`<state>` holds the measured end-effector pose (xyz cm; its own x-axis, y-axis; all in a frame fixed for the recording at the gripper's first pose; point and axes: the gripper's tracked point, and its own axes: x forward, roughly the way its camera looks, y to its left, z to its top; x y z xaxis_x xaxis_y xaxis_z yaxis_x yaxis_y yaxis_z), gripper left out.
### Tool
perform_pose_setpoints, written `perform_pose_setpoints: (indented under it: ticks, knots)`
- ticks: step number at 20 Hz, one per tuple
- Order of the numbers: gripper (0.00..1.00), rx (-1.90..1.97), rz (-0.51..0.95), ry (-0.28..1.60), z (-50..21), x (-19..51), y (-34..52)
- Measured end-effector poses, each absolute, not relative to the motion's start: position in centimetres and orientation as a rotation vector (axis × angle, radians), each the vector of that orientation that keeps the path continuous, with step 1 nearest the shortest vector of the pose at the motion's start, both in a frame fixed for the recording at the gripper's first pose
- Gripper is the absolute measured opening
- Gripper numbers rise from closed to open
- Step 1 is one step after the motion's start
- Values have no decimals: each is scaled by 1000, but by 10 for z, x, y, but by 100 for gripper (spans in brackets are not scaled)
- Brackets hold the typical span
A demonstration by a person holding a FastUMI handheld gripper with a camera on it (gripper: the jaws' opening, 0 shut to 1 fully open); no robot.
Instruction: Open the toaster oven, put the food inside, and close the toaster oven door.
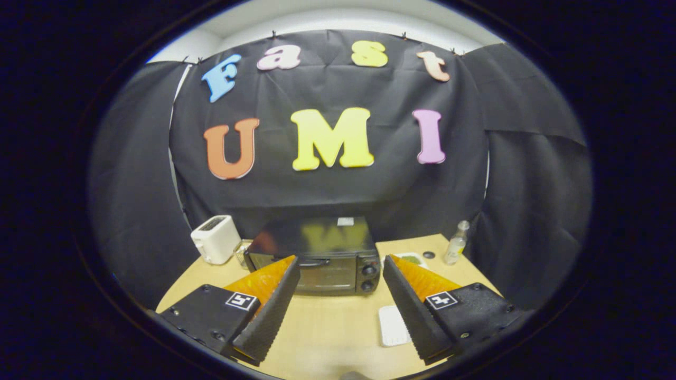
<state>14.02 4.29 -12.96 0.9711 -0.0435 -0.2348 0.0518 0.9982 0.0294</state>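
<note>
While I hold my gripper [340, 277] above the wooden table [327, 327], its two fingers stand wide apart with nothing between them. Each finger carries one square marker: two markers in all.

One black toaster oven [317, 256] sits on the table just beyond the fingertips, centred in the gap between them. Door shut, one handle bar across its top edge. Two knobs [368, 277] stacked on its right side, one above the other. Glossy top shows a blurred reflection.

One white pop-up toaster [215, 238] stands to the oven's left, near the table's back corner. Small glass object just between toaster and oven; cannot tell what it is.

Right of the oven: one plate [413, 258] with something green on it, partly hidden behind my right finger. One small dark disc [429, 255] beside it. One clear bottle [456, 243] upright, further right, near the table edge.

One white rectangular tray [392, 326] lies flat on the table beside my right finger, nearer than the oven.
</note>
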Motion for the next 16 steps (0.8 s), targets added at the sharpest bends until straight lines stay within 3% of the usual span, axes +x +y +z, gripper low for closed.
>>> perform_pose_setpoints:
  ticks: [8,16]
  knots:
    - [100,16,-139,54,-1,73,-40]
    - [100,-83,-105,2,40,62,-57]
